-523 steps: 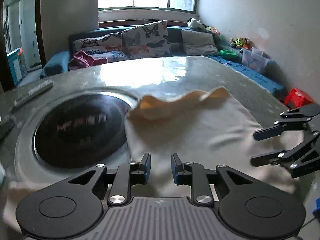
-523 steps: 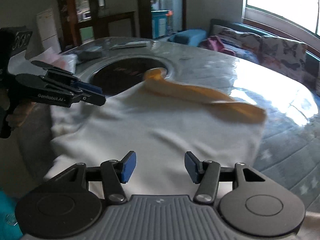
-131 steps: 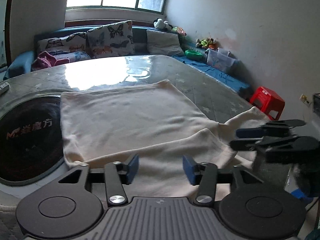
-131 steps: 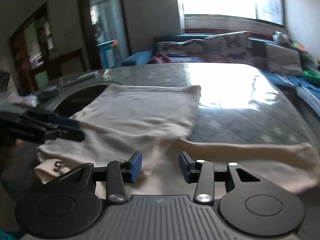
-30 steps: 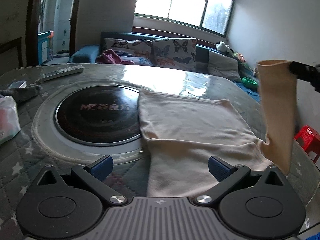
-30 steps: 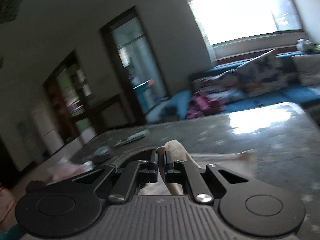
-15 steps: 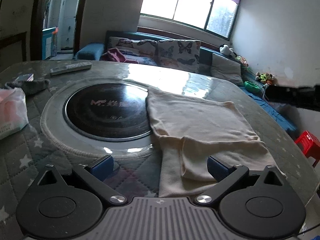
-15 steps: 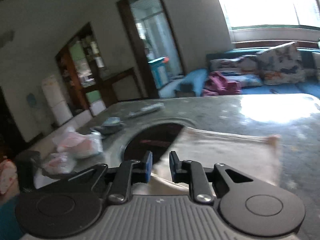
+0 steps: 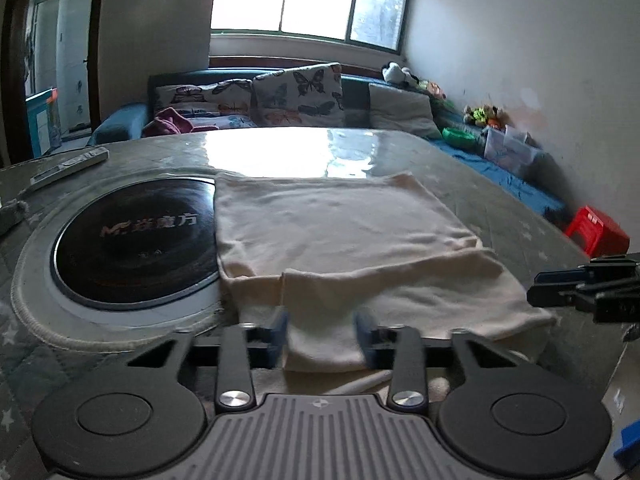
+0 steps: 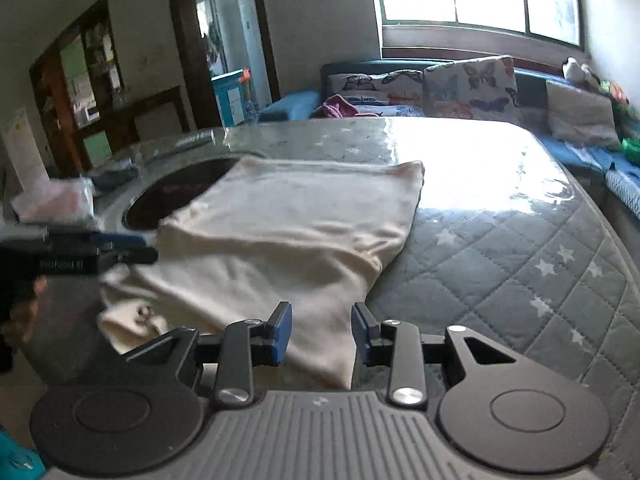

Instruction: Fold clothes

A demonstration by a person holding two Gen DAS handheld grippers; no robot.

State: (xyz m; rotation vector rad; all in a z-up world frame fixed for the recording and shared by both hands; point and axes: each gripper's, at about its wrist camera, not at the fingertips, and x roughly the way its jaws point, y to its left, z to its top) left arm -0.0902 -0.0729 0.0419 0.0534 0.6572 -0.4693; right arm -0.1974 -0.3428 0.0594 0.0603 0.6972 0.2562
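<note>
1. The table [image 9: 500,208], covered in a quilted grey cloth with stars, fills both views; a sofa [image 9: 256,96] with butterfly cushions stands at the far side under the window.
2. The round black cooktop [image 9: 136,236] is set into the table on the left of the left wrist view, with its white ring around it.
3. The cream garment [image 9: 340,232] lies flat on the table just right of the cooktop, its left edge overlapping the black disc. A folded layer lies across its near part, and a narrow flap reaches the near table edge.
4. The left gripper [image 9: 322,332] sits low at the near edge, its jaws spread, the blue pads either side of that flap without pressing it.
5. The right gripper [image 10: 320,334] is likewise spread, straddling the garment's near right corner; nothing is pinched.
6. A remote control [image 9: 70,166] lies at the far left of the table.
7. A red stool [image 9: 596,230] stands on the floor at right.
</note>
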